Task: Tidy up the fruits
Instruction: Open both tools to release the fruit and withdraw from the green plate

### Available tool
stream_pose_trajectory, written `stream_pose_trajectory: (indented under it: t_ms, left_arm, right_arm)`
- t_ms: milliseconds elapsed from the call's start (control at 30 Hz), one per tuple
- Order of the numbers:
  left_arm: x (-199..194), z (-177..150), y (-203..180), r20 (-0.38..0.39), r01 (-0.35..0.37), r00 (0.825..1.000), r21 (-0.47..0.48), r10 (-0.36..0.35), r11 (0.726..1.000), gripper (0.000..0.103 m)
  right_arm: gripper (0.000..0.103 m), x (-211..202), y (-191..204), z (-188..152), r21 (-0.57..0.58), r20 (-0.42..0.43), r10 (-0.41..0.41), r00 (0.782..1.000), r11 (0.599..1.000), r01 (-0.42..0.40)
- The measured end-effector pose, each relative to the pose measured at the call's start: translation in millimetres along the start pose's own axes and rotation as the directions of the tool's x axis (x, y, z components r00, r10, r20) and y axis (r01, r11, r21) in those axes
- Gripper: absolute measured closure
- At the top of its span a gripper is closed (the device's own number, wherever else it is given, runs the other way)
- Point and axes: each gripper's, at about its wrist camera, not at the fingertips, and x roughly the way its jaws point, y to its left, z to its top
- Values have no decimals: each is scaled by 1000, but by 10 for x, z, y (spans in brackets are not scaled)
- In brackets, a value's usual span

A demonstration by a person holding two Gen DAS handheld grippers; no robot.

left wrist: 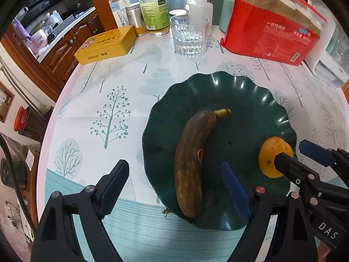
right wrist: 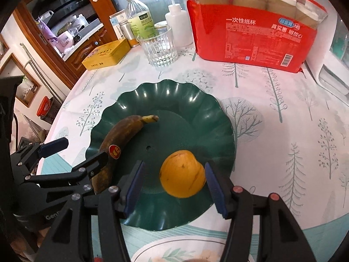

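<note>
Here, a dark green plate (left wrist: 218, 91) with a wavy rim is seen at the centre of both views, set on a tablecloth (left wrist: 113, 109) printed with trees. A brown, overripe banana (left wrist: 192, 159) is laid on the plate's left half, its stem turned toward the upper right of the frame. An orange (right wrist: 183, 175) is placed on the plate's lower right part, apart from the banana. The left gripper (left wrist: 177, 181) is held wide above the banana, with nothing pressed between its pads. The right gripper (right wrist: 174, 187) is spread to either side of the orange; its right pad appears just clear of the peel, though this is hard to judge. A glass (left wrist: 189, 36), a yellow tin (left wrist: 106, 43) and a red packet (left wrist: 272, 26) are ranged along the top of the frame.
</note>
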Motion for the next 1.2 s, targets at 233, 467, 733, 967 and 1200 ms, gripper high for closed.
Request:
stream_pose_trajectory:
  t_ms: [233, 467, 733, 967, 1200]
  left_arm:
    - [-209, -114, 48, 18, 23, 1000, -23, -22, 999, 17]
    - [-370, -266, 70, 29, 39, 999, -38, -38, 999, 17]
    - [-550, -488, 86, 28, 54, 998, -48, -52, 997, 17]
    - [-825, -738, 27, 57, 67, 996, -51, -64, 996, 17]
    - [-1163, -1034, -131, 90, 79, 993, -28, -76, 997, 17]
  right_arm:
    - [46, -187, 63, -86, -15, 17, -4, 1000, 1000, 4]
    - [46, -362, 119, -161, -30, 32, -3, 999, 1000, 4]
    - [46, -587, 196, -352, -61, 47, 1, 999, 998, 1]
    - [46, -859, 187, -588, -80, 61, 18, 998, 997, -13]
    - [46, -1194, 115, -883, -76, 82, 44, 996, 996, -38]
